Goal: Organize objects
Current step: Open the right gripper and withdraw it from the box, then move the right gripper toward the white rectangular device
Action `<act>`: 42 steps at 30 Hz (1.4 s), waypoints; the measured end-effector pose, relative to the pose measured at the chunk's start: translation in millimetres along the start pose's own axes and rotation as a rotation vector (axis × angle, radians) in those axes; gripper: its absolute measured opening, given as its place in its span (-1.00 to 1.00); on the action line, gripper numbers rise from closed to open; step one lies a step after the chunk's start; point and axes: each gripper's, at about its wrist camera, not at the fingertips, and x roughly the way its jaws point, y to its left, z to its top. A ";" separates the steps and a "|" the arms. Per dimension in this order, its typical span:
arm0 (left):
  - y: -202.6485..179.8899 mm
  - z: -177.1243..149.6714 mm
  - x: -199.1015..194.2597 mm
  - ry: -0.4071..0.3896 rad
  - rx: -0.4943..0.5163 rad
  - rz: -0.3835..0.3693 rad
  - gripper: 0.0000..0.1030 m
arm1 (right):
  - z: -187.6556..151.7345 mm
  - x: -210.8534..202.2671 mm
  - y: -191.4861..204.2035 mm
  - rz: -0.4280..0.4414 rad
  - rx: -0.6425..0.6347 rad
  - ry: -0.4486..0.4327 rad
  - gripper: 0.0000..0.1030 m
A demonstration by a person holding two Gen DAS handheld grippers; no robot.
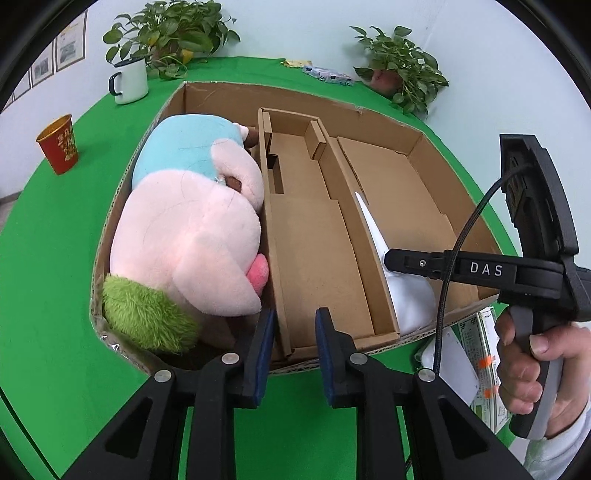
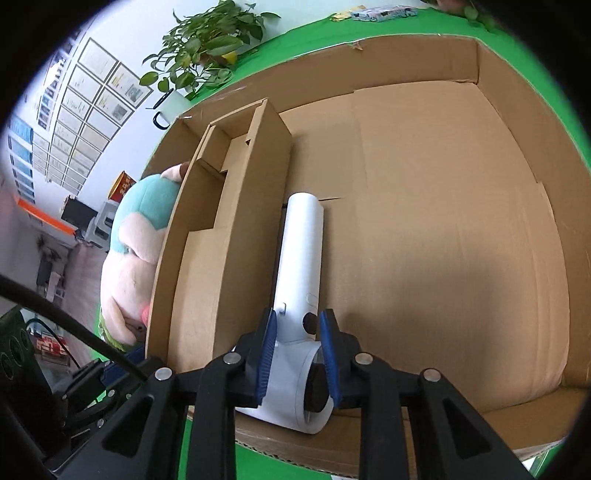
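Your right hand-held gripper (image 2: 297, 354) clamps the white hair dryer (image 2: 301, 258) at its neck, lying in the cardboard box's (image 2: 480, 66) right compartment; rigid, smooth, head-heavy by my guess, so grip near the head; left hand-held gripper (image 1: 293, 350) hangs open, empty.

Pale wall (image 1: 295, 26), framed certificates (image 2: 88, 107), 2 potted plants (image 1: 170, 33), green tabletop (image 1: 55, 258)

Your left gripper (image 1: 293, 334) hovers level with its jaws parted and nothing between them. Your right gripper (image 2: 298, 345) clamps both pads (image 2: 269, 354) on something white, your right hand (image 1: 532, 363) wrapped around the handle.
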 end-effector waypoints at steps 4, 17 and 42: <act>-2.1 1.1 -1.1 0.004 0.011 0.003 -0.60 | -1.8 -2.9 8.8 -0.055 -0.066 -0.003 -0.49; -52.5 -48.6 -88.1 -0.461 0.186 0.262 0.99 | -117.6 -101.1 37.0 -0.323 -0.423 -0.436 0.70; -110.5 -143.9 -14.2 -0.283 0.126 0.069 0.99 | -197.4 -81.9 -30.7 -0.160 -0.404 -0.301 0.72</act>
